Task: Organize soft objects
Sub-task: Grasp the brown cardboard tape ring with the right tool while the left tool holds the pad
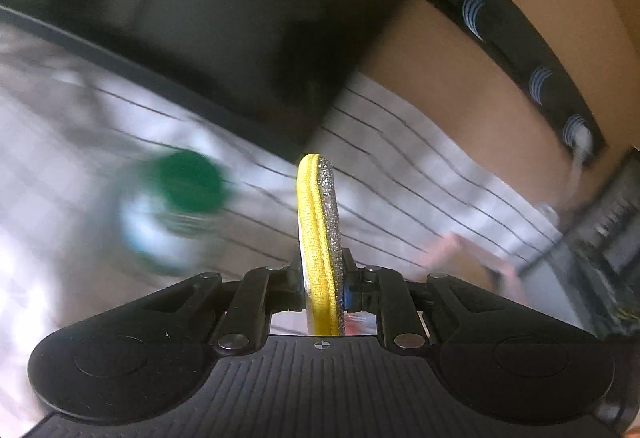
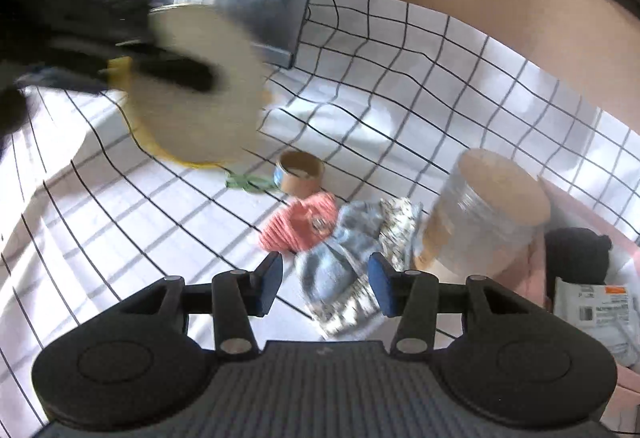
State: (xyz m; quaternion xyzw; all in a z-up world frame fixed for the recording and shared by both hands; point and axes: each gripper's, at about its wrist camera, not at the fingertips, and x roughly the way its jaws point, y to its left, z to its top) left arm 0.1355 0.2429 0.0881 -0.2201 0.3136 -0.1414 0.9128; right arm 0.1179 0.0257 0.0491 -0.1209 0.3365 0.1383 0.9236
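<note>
My left gripper [image 1: 322, 274] is shut on a round yellow-and-silver scouring pad [image 1: 320, 222], held edge-on above the checked cloth. In the right wrist view the same pad [image 2: 196, 90] shows as a blurred pale disc with a yellow rim, clamped in the left gripper [image 2: 160, 66] at the upper left. My right gripper [image 2: 324, 278] is open and empty, just above a blue-grey and patterned cloth bundle [image 2: 344, 262]. A pink knitted piece [image 2: 300, 224] lies next to the bundle.
A checked white tablecloth [image 2: 400, 86] covers the table. On it stand a clear jar with a brown lid [image 2: 484, 214], a small cardboard tape roll [image 2: 300, 170], a green hair tie [image 2: 248, 182] and a green-capped bottle [image 1: 176, 206]. A pink box [image 2: 580, 262] holds a black soft item at right.
</note>
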